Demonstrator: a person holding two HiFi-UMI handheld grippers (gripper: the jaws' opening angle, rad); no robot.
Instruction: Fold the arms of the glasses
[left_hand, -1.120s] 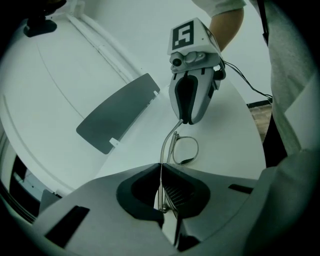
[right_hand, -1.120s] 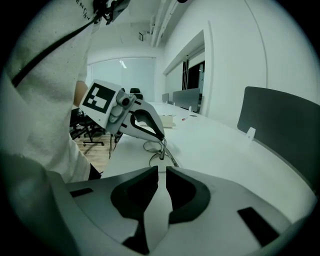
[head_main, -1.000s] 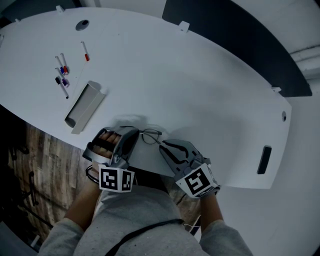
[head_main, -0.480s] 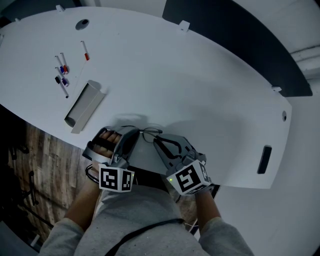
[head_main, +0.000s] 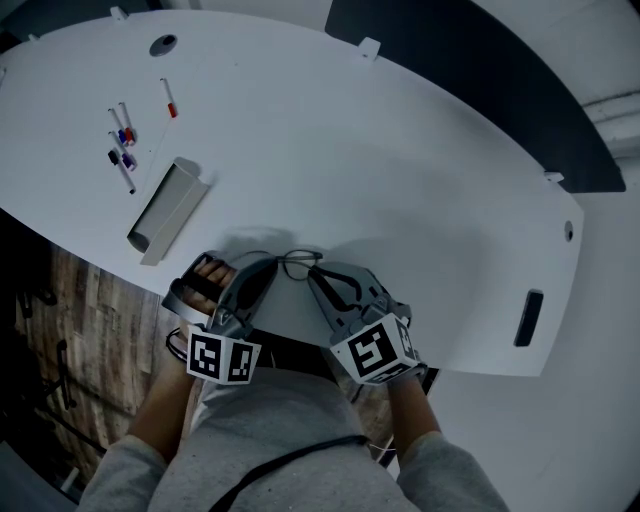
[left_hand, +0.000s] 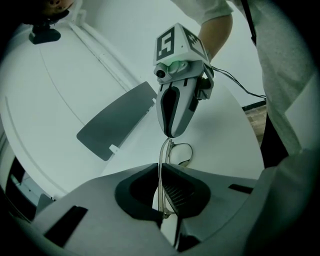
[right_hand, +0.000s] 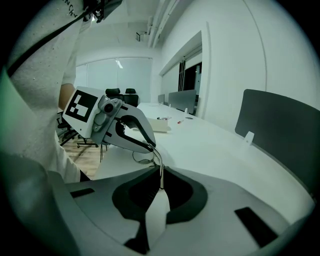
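Note:
Thin wire-framed glasses (head_main: 300, 265) lie at the near edge of the white table (head_main: 400, 180), between my two grippers. My left gripper (head_main: 268, 268) is shut on one arm of the glasses; in the left gripper view that arm (left_hand: 161, 185) runs out of the pinched jaws towards a lens (left_hand: 183, 153). From the right, my right gripper (head_main: 314, 276) meets the frame. Its jaws have just been closing, and the other thin arm (right_hand: 160, 172) is between them, pinched. Each gripper sees the other across the glasses: the right gripper (left_hand: 170, 134) and the left gripper (right_hand: 151, 148).
A grey open case (head_main: 170, 208) and several marker pens (head_main: 124, 150) lie at the table's left. A black flat object (head_main: 530, 318) sits near the right edge. A dark panel (head_main: 480, 70) stands beyond the far edge. Wooden floor (head_main: 70, 330) shows below the near edge.
My right gripper has shifted left, closer to the glasses and the left gripper, and its jaws have narrowed onto the arm. The left gripper stays put, still holding.

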